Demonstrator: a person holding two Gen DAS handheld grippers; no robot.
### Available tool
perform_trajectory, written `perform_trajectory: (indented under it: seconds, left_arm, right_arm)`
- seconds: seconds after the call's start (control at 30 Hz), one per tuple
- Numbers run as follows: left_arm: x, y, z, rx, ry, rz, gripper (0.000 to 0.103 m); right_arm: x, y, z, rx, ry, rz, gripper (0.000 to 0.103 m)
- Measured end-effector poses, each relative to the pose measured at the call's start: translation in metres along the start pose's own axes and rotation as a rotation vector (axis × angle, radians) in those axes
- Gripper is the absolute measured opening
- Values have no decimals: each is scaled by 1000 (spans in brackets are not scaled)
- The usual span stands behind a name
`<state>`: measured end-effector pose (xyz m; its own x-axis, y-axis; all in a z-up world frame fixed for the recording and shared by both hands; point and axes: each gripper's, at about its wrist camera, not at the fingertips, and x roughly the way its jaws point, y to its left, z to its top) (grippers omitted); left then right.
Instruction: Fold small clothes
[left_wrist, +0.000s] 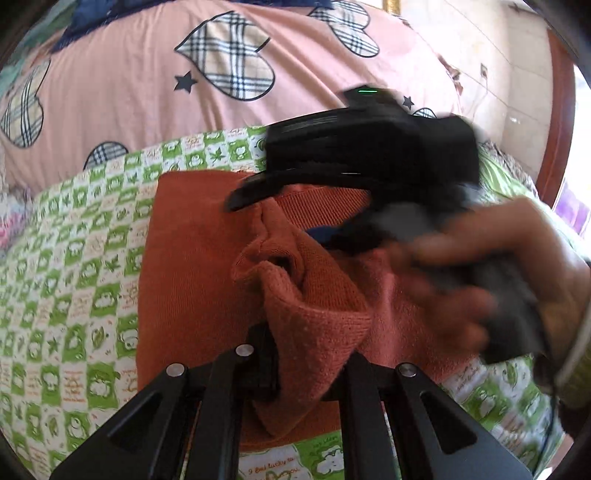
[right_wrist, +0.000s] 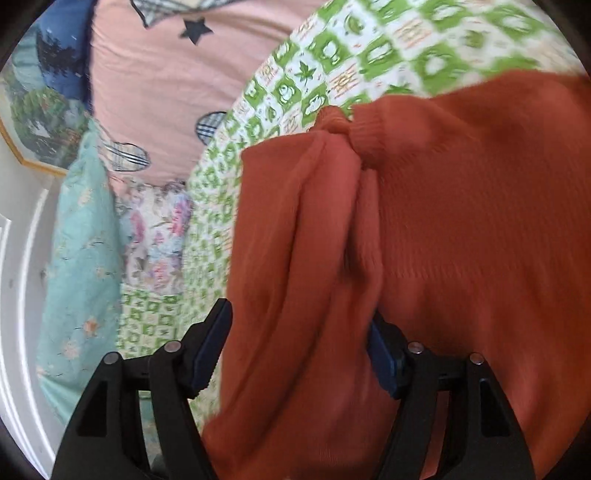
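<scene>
A small rust-orange knit sweater (left_wrist: 192, 266) lies on a green-and-white checked blanket (left_wrist: 74, 266). My left gripper (left_wrist: 306, 354) is shut on a bunched fold of the sweater's edge and holds it up toward the camera. In the left wrist view the right gripper (left_wrist: 295, 206), black and blurred, reaches over the sweater's ribbed collar with the person's hand (left_wrist: 498, 280) behind it. In the right wrist view the sweater (right_wrist: 461, 240) fills the right side; a thick fold of it passes between the right gripper's (right_wrist: 299, 350) blue pads (right_wrist: 207, 354), which stand wide apart.
A pink duvet with plaid hearts and stars (left_wrist: 147, 81) lies behind the blanket. A teal floral cloth (right_wrist: 81, 258) and a flowered fabric (right_wrist: 159, 236) lie at the blanket's left edge. A white wall and a framed picture (right_wrist: 40, 110) are beyond.
</scene>
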<state>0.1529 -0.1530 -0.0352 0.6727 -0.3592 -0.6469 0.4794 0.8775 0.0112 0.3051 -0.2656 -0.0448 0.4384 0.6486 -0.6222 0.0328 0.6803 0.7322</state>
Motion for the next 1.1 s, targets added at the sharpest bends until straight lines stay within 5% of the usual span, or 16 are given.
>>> perform_trajectory:
  seconds: [0.03,0.2,0.33,0.43,0.57,0.73,0.87,1.07,1.1]
  left_arm:
    - [0,-1,1,10,0,0,8]
    - [-17,-10,15,26,-18,-47,8]
    - [-25,-35,36,1,-45,-146,8]
    - [-13,-63,39,-18,-26,-211,8]
    - [17,-90,33,-33,39,-275,8]
    - [39,-97,28,-59,92,-295,8]
    - [47,-96,27,-49,105,-312,10]
    - [42,-89,18,-20,167,-372,24]
    - [34,-82,16,-18,159,-394,29]
  right_arm:
    - [1,4,3,-25,-4,-25,28]
    - [-52,29,8,-148,-111,-21,19]
    - [-111,22,2,-207,-180,-44,19]
    - [-130,-7,-1,-191,-191,-145,19]
    - [-132,-53,-7,-132,-162,-212,19]
    - [-142,-67,-8,-130,-175,-217,19]
    - [-136,-72,-10,-128,-156,-305,19]
    - [-153,-69,-31,-120,-224,-362,37]
    - [-160,-68,-36,-115,-249,-382,52]
